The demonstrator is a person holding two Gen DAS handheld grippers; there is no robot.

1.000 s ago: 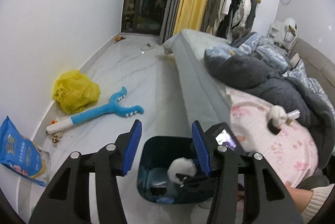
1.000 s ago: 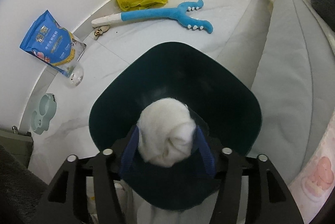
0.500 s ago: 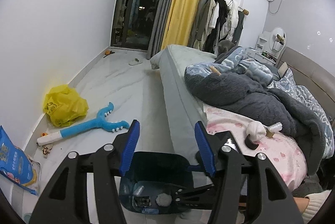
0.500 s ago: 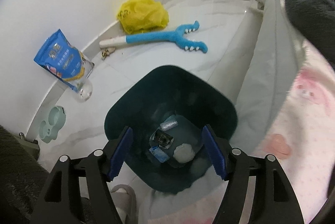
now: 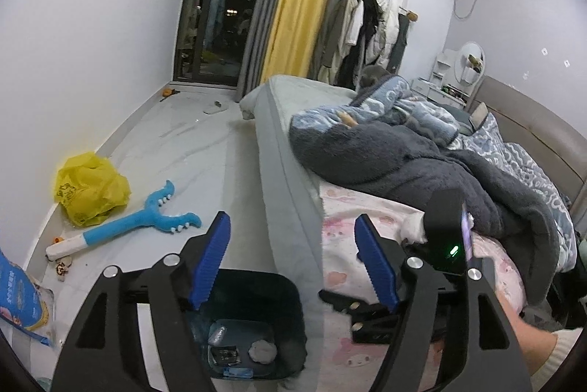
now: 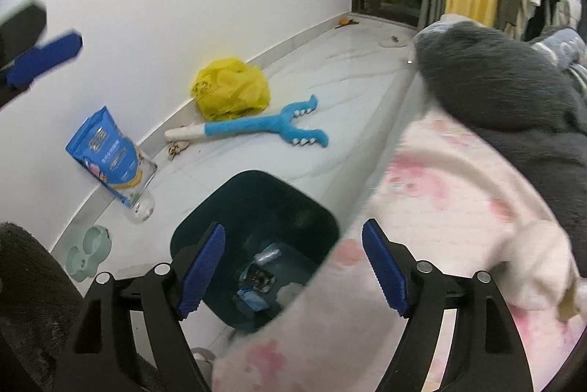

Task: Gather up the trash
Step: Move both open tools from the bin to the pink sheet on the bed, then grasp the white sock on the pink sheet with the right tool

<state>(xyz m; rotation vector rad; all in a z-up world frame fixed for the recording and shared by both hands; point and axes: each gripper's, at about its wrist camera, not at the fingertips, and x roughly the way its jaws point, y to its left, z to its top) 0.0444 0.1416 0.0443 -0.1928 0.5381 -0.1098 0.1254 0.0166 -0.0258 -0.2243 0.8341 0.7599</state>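
Right wrist view: your right gripper (image 6: 293, 267) has just been opening, jaws wide and empty. The white wad (image 5: 262, 351) lies below it in the bin (image 6: 312, 208).

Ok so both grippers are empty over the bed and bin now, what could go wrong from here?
The white wad sits near the sheet's edge, so a clumsy reach by the right gripper might knock it off beside the bin. The left gripper, close by, could collide with it.
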